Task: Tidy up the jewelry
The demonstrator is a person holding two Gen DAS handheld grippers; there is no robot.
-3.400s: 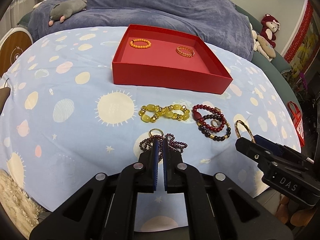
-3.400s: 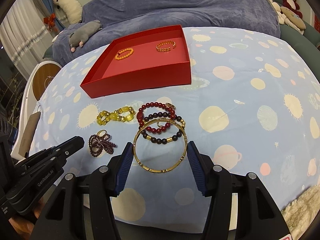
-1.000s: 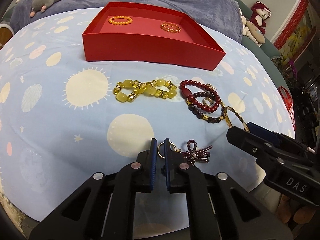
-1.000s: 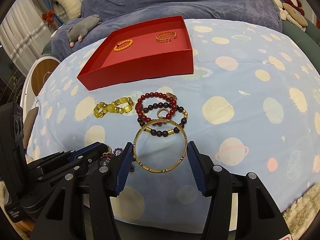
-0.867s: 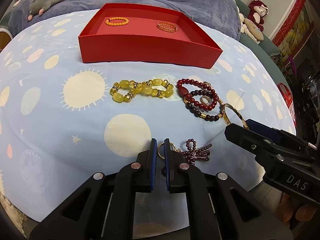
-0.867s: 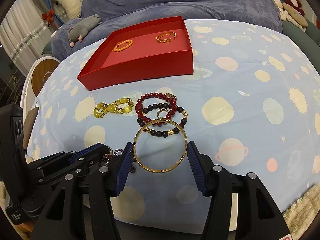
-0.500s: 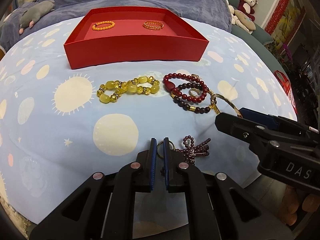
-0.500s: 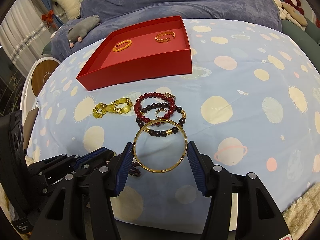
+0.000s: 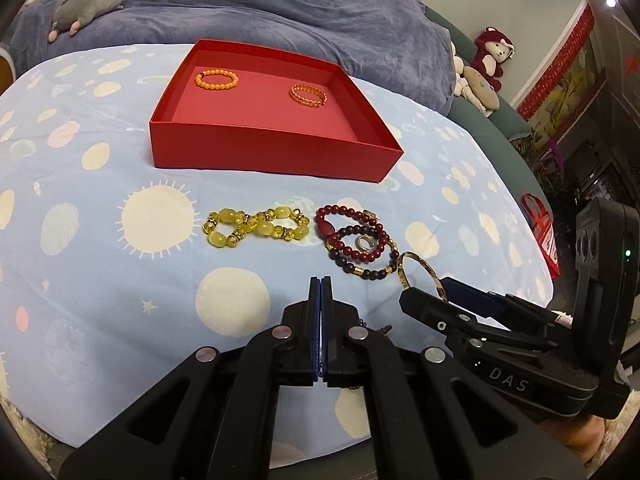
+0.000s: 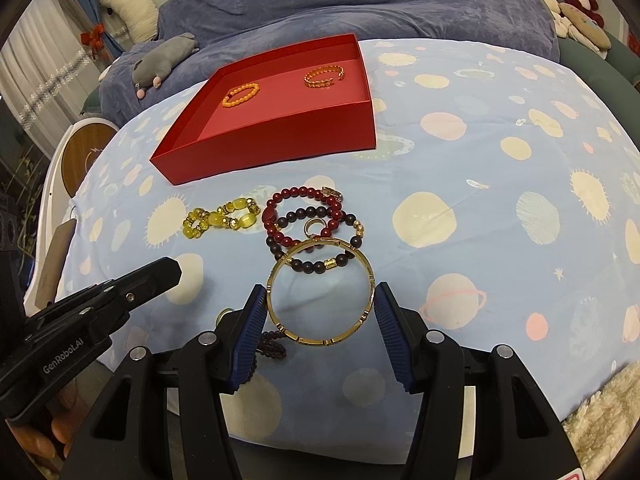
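Left gripper [image 9: 320,280] fingers have closed fully since a second ago, lifting slightly; dark purple bead piece [image 10: 269,343] now mostly hidden under them, grip unclear. Right gripper [image 10: 320,300] fingers clamp the gold bangle [image 10: 320,290]. Red box [image 9: 276,148] holds two bracelets on the tabletop.

Left claw [image 9: 320,280] closed, nothing visible between pads; red box [image 9: 276,156] beyond holds two bracelets; yellow bead bracelet [image 9: 256,229] on cloth; right claw [image 9: 434,300] grips gold bangle [image 9: 420,272]
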